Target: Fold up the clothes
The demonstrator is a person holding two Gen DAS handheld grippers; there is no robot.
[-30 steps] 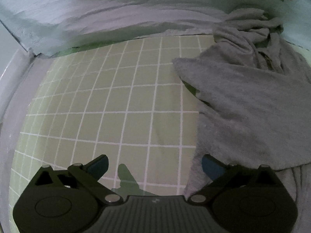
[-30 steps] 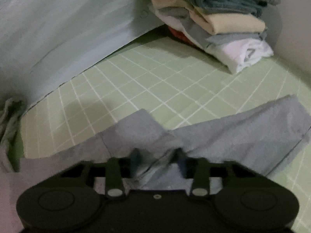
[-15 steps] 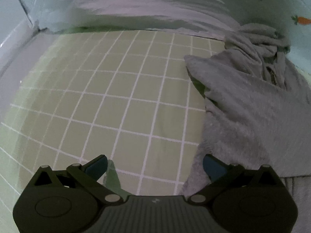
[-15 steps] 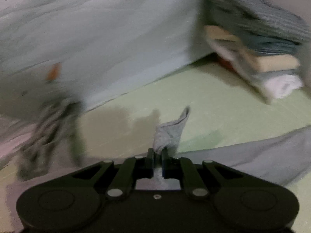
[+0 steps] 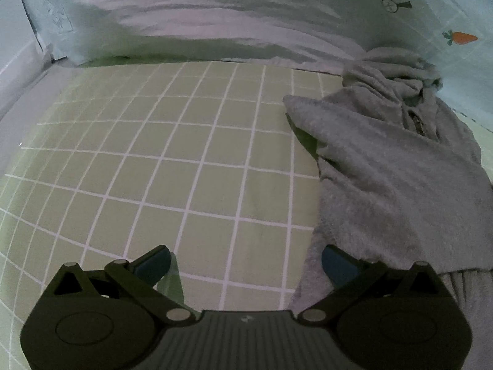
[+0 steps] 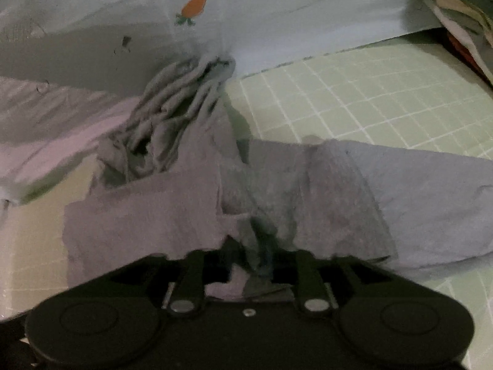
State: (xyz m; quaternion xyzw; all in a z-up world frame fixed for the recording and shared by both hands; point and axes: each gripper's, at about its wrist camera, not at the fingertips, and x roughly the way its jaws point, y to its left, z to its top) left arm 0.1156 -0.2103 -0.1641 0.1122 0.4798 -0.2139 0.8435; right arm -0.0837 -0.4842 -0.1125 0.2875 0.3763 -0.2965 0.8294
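Right tool: swung from the folded stack toward the carrot-print sheet; jaws just opening, partly parted, grey garment fold between them. Left tool: wide, empty, beside the garment's edge on the green checked bed, which lies bare leftward.

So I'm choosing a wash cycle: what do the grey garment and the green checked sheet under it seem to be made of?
The grey garment looks like fleece or terry knit: a matte, nubbly nap that falls in soft, thick folds. The green checked sheet looks like thin woven cotton or a blend: flat, smooth, matte, with crisp white grid lines. Neither fibre is certain from looks alone.
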